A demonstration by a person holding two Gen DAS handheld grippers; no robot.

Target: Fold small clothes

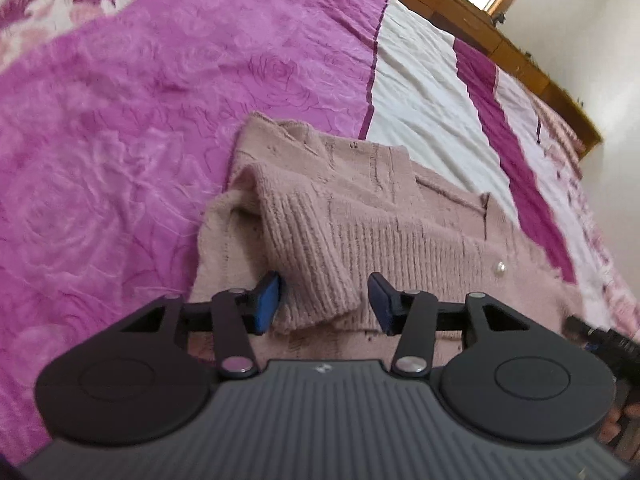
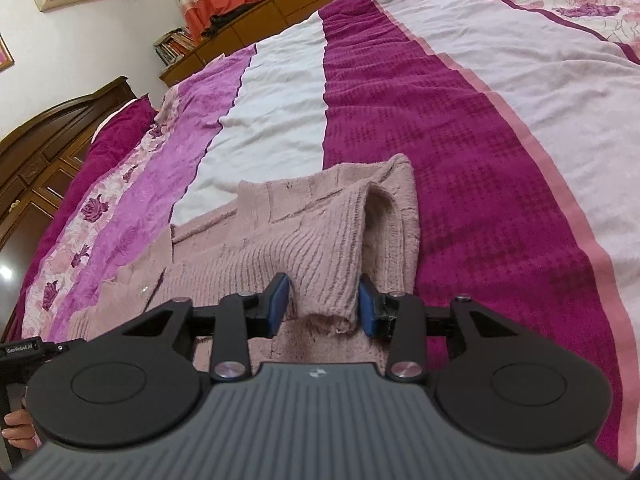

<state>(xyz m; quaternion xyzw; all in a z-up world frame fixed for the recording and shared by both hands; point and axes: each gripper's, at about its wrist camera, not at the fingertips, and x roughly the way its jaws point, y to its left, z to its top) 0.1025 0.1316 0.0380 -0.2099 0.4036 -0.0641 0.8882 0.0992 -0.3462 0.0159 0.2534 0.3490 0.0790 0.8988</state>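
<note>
The pink knit cardigan (image 1: 360, 216) lies on the bed (image 1: 120, 120), at lower centre of both views. One ribbed sleeve cuff (image 1: 316, 292) sits between the left gripper (image 1: 326, 304) fingers; the other cuff (image 2: 328, 292) sits between the right gripper (image 2: 326, 306) fingers. Both pairs of fingers stand apart beside the cuffs without clamping them. A wooden headboard (image 2: 44, 140) stands at left in the right view.

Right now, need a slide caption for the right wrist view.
Right gripper open around folded sleeve cuff of pink knit cardigan on striped bedspread.
</note>
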